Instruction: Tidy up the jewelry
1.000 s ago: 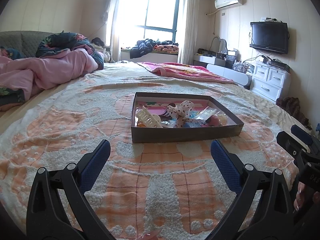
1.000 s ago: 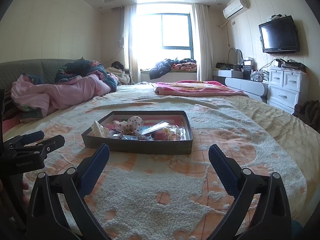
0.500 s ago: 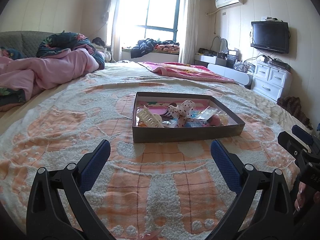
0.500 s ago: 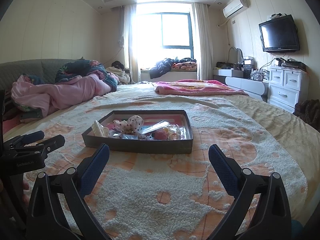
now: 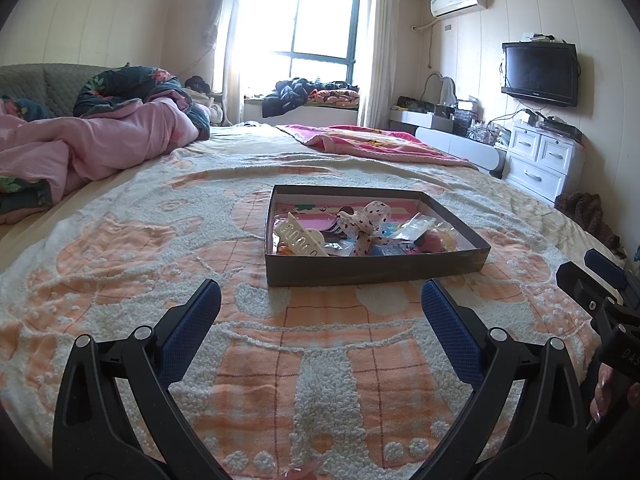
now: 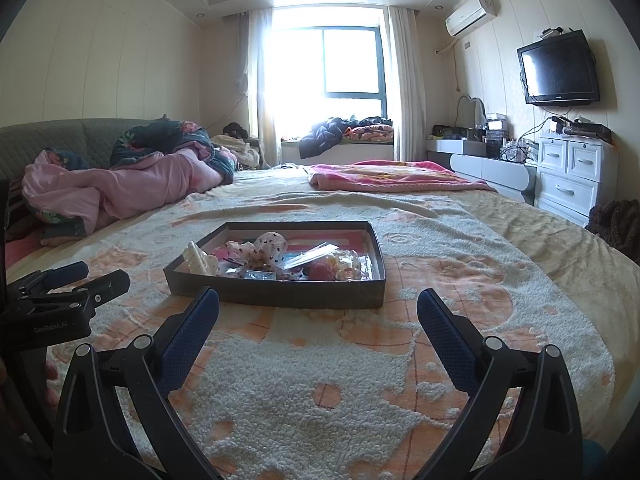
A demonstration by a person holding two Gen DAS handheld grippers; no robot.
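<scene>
A shallow dark box (image 5: pixel 376 270) sits on the bed, holding a white hair claw (image 5: pixel 302 236), a polka-dot bow (image 5: pixel 368 220), clear packets and several small trinkets. It also shows in the right wrist view (image 6: pixel 280 298). My left gripper (image 5: pixel 320 308) is open and empty, a short way in front of the box. My right gripper (image 6: pixel 318 312) is open and empty, also just before the box, to the right of the left one. Each gripper shows at the edge of the other's view.
The box rests on an orange and white fluffy blanket (image 5: pixel 320 380). A pink quilt heap (image 5: pixel 92 148) lies at the left, a pink blanket (image 5: pixel 372 144) at the far end. White drawers (image 5: pixel 540 160) and a wall TV (image 5: pixel 540 74) stand at the right.
Both grippers have stayed open and nearly still; the left wrist view has tilted very slightly, with the box sitting a touch higher in frame.
</scene>
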